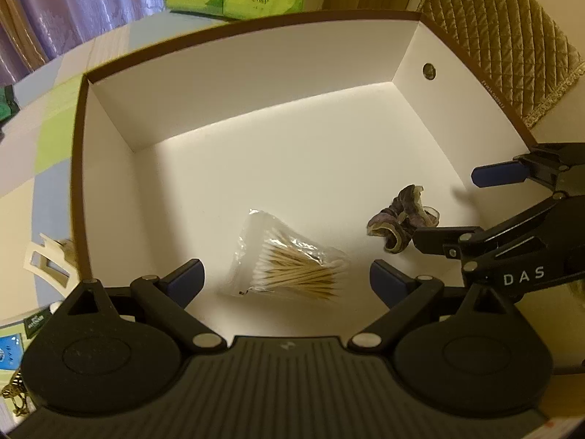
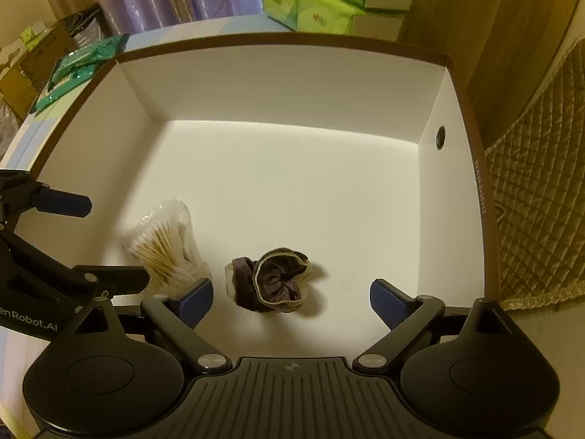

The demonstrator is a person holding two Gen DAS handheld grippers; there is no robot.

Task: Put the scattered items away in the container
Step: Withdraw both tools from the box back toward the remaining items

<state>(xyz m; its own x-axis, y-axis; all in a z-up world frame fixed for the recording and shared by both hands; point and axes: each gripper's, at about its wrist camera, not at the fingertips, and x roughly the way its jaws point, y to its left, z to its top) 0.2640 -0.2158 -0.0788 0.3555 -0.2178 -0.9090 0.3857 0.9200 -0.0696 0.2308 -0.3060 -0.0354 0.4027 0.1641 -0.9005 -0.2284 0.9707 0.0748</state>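
White box (image 1: 256, 73) floor | 1 cotton-swab bag (image 1: 292, 267) | 1 scrunchie (image 2: 272, 280) | left tongs (image 1: 287, 281), right tongs (image 2: 291, 301): both wide, empty

I see the box (image 2: 285, 84) open on top, its far half bare floor with free room to pass. Near me, 2 things take up floor: the cotton-swab bag (image 1: 292, 263) and, apart to its right, the scrunchie (image 2: 272, 280). My 2 grippers crowd the near edge, side by side, jaws spread.
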